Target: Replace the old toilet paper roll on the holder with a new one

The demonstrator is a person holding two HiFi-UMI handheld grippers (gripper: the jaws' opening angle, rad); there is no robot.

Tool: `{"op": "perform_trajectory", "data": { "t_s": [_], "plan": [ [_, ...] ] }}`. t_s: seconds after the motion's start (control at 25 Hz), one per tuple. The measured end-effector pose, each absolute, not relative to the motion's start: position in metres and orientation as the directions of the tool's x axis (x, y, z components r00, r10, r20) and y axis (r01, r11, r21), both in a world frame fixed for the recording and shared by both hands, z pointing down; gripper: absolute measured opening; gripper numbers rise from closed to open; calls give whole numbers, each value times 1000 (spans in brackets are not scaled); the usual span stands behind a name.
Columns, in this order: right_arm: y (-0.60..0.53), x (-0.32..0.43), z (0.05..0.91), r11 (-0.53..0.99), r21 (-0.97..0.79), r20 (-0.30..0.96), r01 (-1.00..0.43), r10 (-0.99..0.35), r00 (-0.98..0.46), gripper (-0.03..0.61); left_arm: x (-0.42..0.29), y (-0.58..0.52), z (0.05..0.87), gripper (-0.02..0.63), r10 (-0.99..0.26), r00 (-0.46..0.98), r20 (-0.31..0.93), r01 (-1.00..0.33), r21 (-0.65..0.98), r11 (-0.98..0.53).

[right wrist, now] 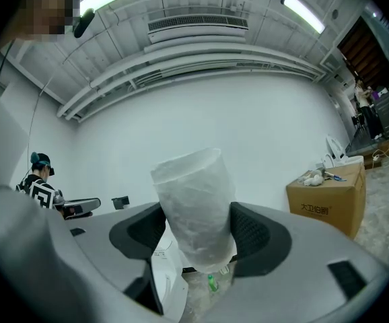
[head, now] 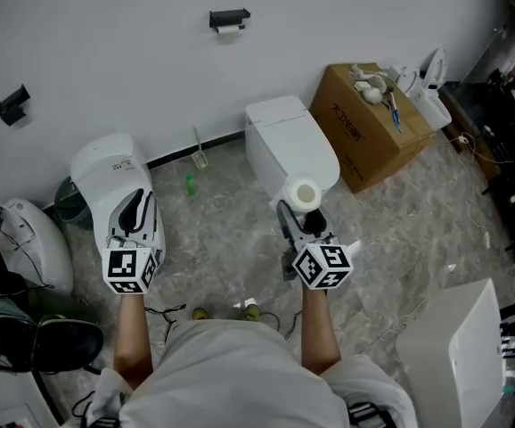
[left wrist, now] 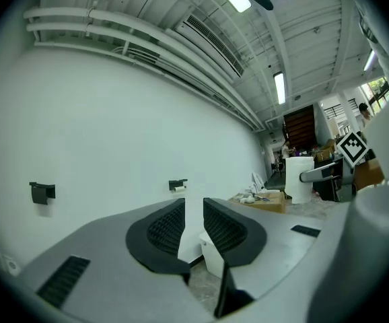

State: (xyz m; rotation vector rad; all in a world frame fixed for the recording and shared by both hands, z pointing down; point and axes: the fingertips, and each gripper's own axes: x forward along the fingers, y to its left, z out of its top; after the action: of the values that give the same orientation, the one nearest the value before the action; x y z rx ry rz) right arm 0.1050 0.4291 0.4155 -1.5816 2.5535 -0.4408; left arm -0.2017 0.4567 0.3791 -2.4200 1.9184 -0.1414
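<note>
A black wall holder (head: 229,16) high on the white wall carries a thin old roll (head: 231,28); the left gripper view shows that holder (left wrist: 178,184) far ahead. The new toilet paper roll (head: 306,194) stands upright between the jaws of my right gripper (head: 300,210), which is shut on it. The right gripper view shows the roll (right wrist: 196,207) filling the gap between the pads. My left gripper (head: 133,208) hovers over the left toilet, its jaws (left wrist: 193,231) a narrow slit apart with nothing between them.
Two white toilets (head: 289,145) (head: 115,181) stand against the wall, with a toilet brush (head: 200,154) and a green bottle (head: 189,185) between them. A cardboard box (head: 373,123) sits at the right, a white cabinet (head: 458,355) at the lower right. A second black bracket (head: 12,103) hangs at the left.
</note>
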Motion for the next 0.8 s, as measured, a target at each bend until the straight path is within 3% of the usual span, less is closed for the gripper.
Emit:
{"op": "perform_trajectory", "data": {
  "t_s": [0.28, 0.8],
  "plan": [
    [432, 115, 423, 404, -314, 74, -859, -892, -447, 308, -191, 456, 381, 112, -972, 232, 46, -970, -68, -234],
    [394, 165, 438, 428, -347, 73, -835, -875, -479, 308, -133, 418, 387, 112, -973, 223, 66, -970, -85, -228]
  ]
}}
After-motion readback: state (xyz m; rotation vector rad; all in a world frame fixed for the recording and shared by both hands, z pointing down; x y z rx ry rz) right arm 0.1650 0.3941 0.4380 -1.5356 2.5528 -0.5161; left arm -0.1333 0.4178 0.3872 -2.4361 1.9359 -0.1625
